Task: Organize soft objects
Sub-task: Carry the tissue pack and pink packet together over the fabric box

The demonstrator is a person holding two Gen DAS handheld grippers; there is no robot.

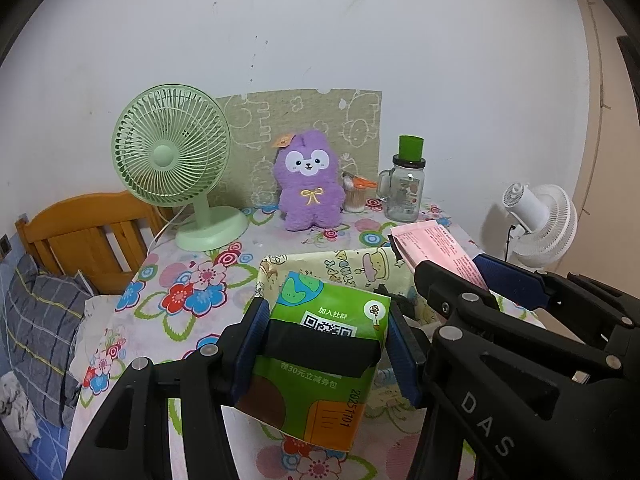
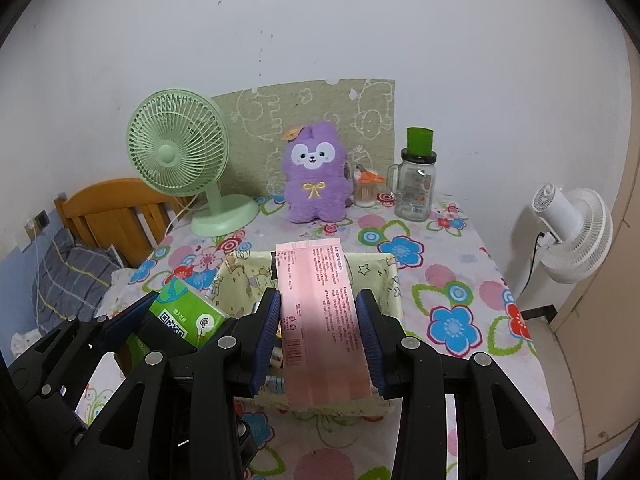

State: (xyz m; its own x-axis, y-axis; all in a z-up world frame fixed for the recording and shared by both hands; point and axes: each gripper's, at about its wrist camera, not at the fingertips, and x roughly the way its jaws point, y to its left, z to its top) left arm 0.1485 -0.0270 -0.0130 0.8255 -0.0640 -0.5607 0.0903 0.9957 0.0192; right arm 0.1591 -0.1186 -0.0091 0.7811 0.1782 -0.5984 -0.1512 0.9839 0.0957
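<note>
Over basket [image 2: 394,280] on counter [image 2: 452,280]: left gripper [image 1: 326,344] jaws clamped on green pack [image 1: 320,356], right gripper [image 2: 320,340] jaws clamped on pink pack [image 2: 324,320].

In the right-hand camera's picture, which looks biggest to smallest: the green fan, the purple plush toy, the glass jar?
1. green fan
2. purple plush toy
3. glass jar
All stand at about the same depth, so nearness hardly skews this.
</note>
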